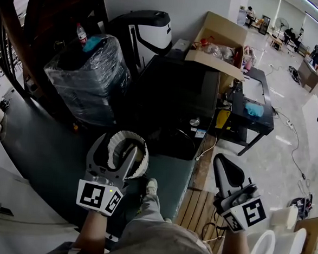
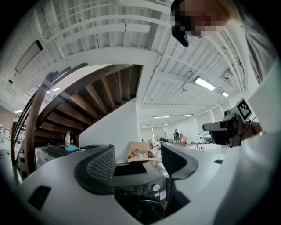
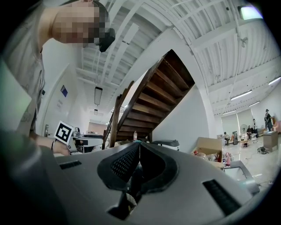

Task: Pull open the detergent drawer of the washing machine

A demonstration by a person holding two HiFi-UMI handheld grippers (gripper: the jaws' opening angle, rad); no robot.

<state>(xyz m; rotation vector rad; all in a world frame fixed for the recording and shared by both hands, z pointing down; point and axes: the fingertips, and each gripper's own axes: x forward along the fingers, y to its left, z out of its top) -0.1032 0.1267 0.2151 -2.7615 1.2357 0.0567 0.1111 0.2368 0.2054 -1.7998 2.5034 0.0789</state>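
Your left hand-held gripper (image 1: 118, 148) has its jaws wide apart with nothing between them. Its view looks between them to the dark washing machine (image 2: 140, 186), ahead and not touched. The detergent drawer cannot be picked out on its front. Your right hand-held gripper (image 1: 222, 162) has its jaws closed together, empty.

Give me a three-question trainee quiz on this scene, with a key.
1. True or false: the left claw stands open, gripping nothing.
2. The right claw is: A) open B) shut C) out of view.
3. Fill in: seen between the left claw's jaws, ahead and untouched, is the dark ___.
Key: 1 true; 2 B; 3 washing machine.
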